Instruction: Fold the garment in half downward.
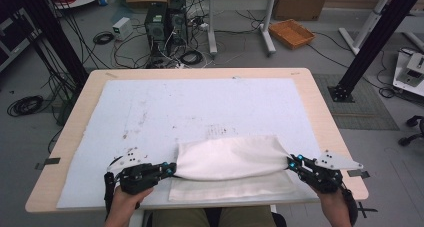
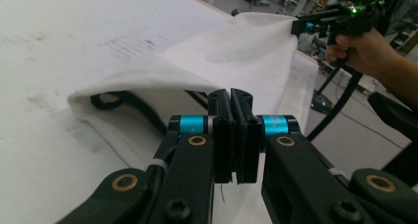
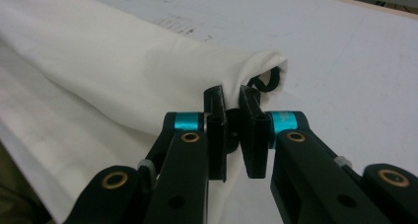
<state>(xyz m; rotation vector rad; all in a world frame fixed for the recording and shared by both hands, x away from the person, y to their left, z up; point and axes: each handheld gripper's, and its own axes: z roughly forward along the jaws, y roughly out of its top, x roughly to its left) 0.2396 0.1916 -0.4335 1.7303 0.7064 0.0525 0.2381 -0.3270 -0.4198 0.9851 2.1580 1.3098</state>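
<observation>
White cloth (image 1: 227, 159) soft, folded, sagging between both tongs' clamped jaws.

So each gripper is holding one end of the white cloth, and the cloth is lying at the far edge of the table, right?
Not quite. Both grippers do hold its ends, left gripper and right gripper, but the white cloth lies at the near edge of the table, by the person, as the high view shows.

White cloth (image 1: 231, 159) held at both ends
The left gripper (image 1: 169, 170) and right gripper (image 1: 292, 162) lift its folded edge above the table (image 1: 320, 112).
</observation>
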